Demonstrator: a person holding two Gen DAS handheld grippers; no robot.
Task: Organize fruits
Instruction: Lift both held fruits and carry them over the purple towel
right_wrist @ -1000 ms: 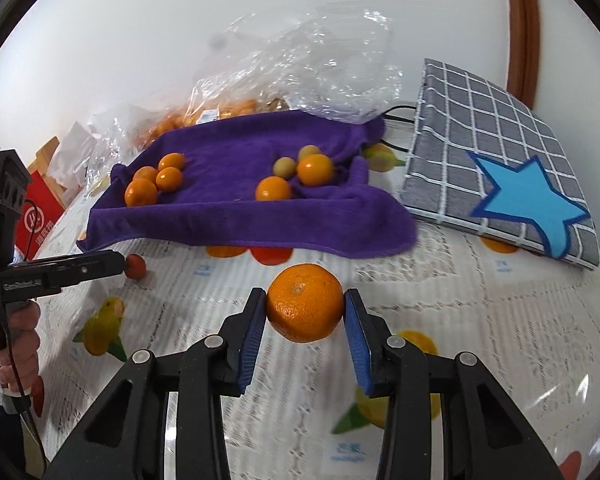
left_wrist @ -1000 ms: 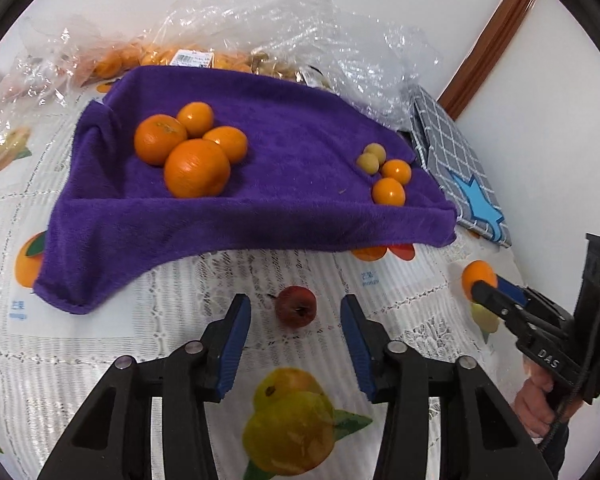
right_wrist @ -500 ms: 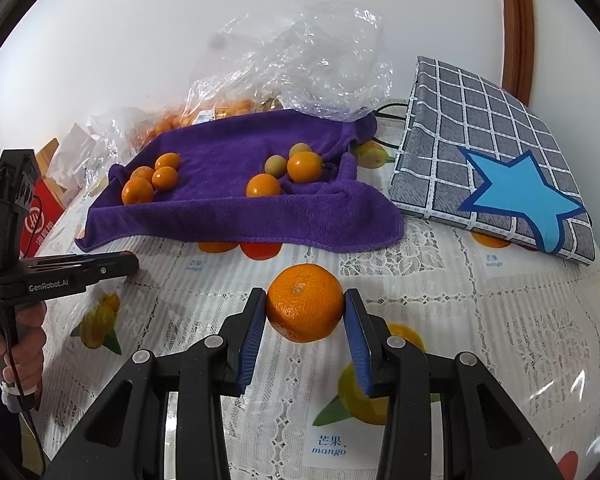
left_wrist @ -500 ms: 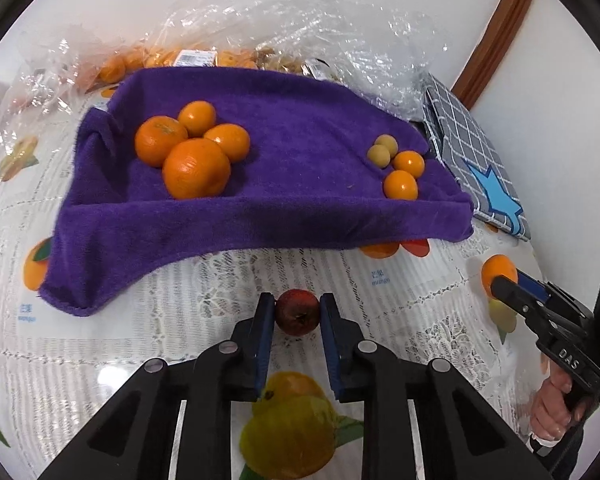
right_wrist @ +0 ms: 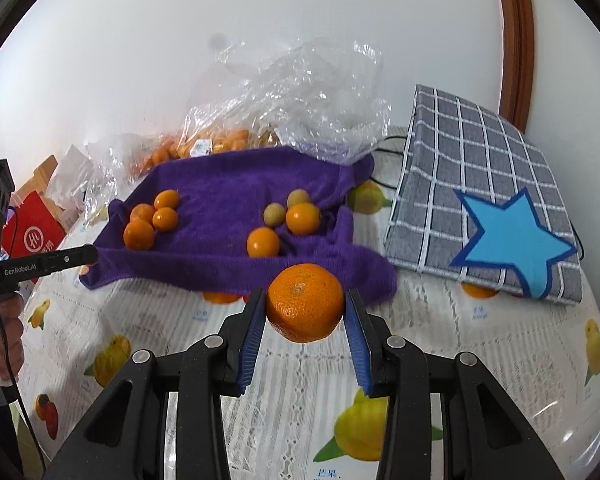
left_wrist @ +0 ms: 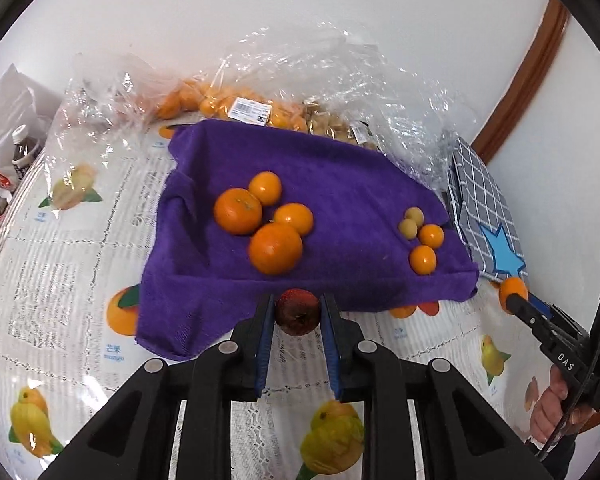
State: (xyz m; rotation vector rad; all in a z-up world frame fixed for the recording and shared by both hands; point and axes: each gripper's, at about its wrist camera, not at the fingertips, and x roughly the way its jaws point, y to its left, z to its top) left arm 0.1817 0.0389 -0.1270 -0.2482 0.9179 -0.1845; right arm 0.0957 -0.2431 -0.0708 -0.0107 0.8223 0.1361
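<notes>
I am holding a small dark red fruit (left_wrist: 297,312) clenched in my left tongs (left_wrist: 296,314); their blue pads are pressing on both its sides, and it is sitting at the very tips. Just ahead of those tongs the near edge of the purple towel (left_wrist: 340,184) is hanging over the worktop (left_wrist: 60,264). Further ahead on the towel, a little to the left, four oranges (left_wrist: 275,247) are lying bunched and touching. Ahead and to the right, a smaller cluster (left_wrist: 423,236) of two little orange fruits and two yellowish ones is resting near the towel's right edge.

My right tongs (right_wrist: 305,312) are gripping a mandarin (right_wrist: 305,307) between their pads, lifted clear of the fruit-printed cloth. The towel's near fold is lying directly beyond it. To the right of these tongs a grey checked bag (right_wrist: 480,184) with a blue star is lying flat. Behind the towel, crumpled clear plastic bags (right_wrist: 300,92) are holding more orange fruit. A hand (right_wrist: 4,344) is holding the left handle at the left edge.
</notes>
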